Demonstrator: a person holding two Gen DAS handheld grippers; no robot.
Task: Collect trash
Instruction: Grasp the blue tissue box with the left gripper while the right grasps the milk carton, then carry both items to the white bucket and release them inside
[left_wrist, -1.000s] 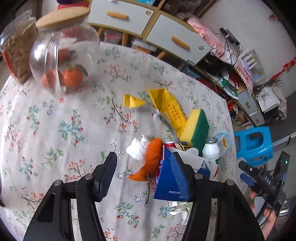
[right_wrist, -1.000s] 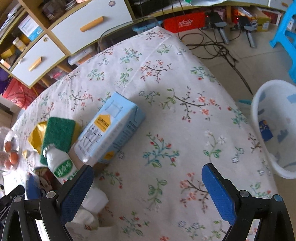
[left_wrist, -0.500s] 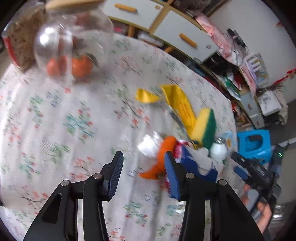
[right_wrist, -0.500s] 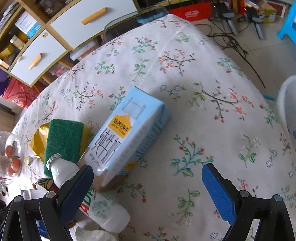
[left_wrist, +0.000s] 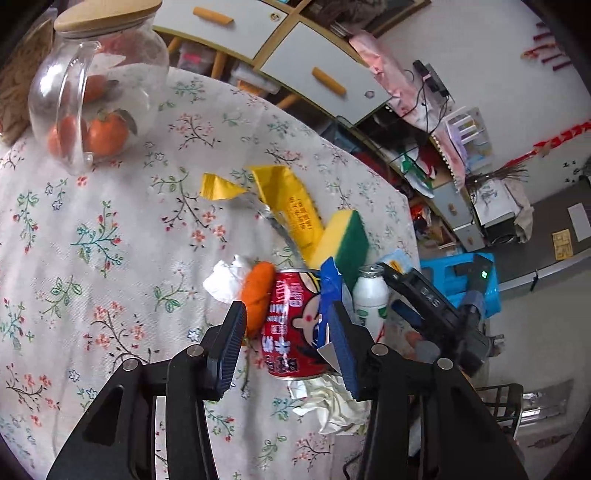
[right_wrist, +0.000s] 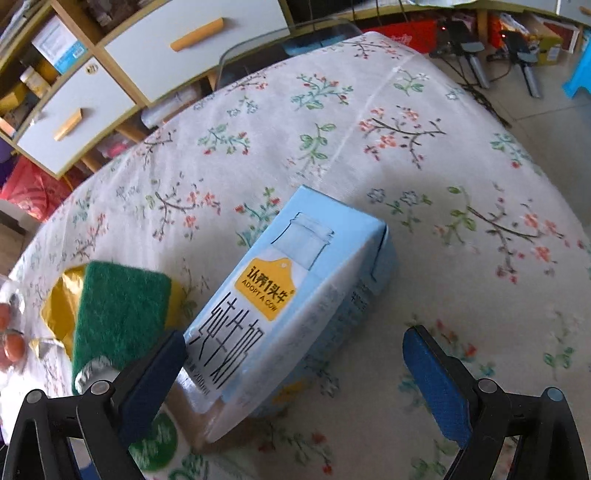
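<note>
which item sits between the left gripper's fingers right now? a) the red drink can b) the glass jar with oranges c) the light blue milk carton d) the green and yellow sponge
a: in the left wrist view the red can lies on the table between the two fingers of the left gripper, whose jaws are still apart and do not clearly touch it.
</note>
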